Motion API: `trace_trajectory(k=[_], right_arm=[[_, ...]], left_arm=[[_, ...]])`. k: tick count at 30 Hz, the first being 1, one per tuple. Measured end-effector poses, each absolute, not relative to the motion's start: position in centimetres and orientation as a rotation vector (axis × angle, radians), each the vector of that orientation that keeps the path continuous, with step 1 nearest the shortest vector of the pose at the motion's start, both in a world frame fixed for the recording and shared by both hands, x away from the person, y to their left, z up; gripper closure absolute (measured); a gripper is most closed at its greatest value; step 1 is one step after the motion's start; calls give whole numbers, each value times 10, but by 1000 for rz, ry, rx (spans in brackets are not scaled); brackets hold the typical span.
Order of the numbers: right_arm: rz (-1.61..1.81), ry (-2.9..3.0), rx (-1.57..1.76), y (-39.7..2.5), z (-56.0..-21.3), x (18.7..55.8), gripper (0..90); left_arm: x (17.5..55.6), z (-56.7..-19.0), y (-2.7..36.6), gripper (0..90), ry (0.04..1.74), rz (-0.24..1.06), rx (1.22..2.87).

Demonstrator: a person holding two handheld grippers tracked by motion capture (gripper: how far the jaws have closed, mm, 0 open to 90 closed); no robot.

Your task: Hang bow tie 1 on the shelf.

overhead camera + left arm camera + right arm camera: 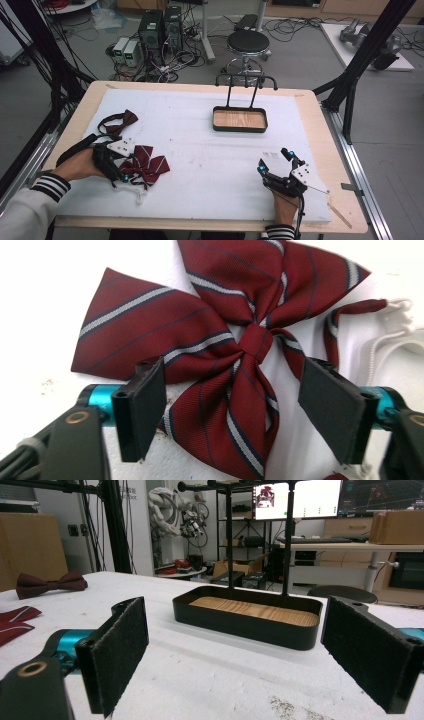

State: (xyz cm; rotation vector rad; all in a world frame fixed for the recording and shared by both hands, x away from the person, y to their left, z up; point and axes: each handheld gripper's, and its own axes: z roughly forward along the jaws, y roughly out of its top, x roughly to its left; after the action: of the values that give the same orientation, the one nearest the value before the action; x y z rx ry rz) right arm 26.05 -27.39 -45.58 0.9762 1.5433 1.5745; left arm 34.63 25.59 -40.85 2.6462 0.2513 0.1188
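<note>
A dark red striped bow tie (145,165) (225,340) lies on the white mat at the front left, with a white elastic strap (395,335) trailing from it. My left gripper (120,167) (235,407) hovers open right over it, one jaw on either side of the bow's lower lobe. A plain dark red bow tie (120,121) (50,584) lies further back on the left. A black tray with a wooden floor (240,120) (250,614) stands mid-table under a black rack. My right gripper (275,161) (250,655) rests open at the front right, facing the tray.
The white mat (200,155) covers most of the wooden table (325,150). A black rack bar (246,79) rises over the tray on two posts. Behind the table stand a stool (248,42), computers (160,27) and cables on the floor.
</note>
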Motion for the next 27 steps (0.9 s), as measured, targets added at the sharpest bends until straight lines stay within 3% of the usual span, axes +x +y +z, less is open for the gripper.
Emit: trace_trajectory(k=[4,9,17,24,27], right_arm=[[1575,1543,975,-274,-456,261,109],[1575,1544,976,-274,-456,261,109],[1576,1543,977,-274,-456,260,109],[1575,1543,975,-274,-456,260,109],[1574,1542,974,-274,-456,260,109]], left_arm=[[348,-410,254,346,237,99,2656],[349,-412,254,508,256,61,2672],[353,-414,255,589,301,43,2684],[354,-411,253,791,373,55,2706],[354,-411,252,807,389,62,2706]])
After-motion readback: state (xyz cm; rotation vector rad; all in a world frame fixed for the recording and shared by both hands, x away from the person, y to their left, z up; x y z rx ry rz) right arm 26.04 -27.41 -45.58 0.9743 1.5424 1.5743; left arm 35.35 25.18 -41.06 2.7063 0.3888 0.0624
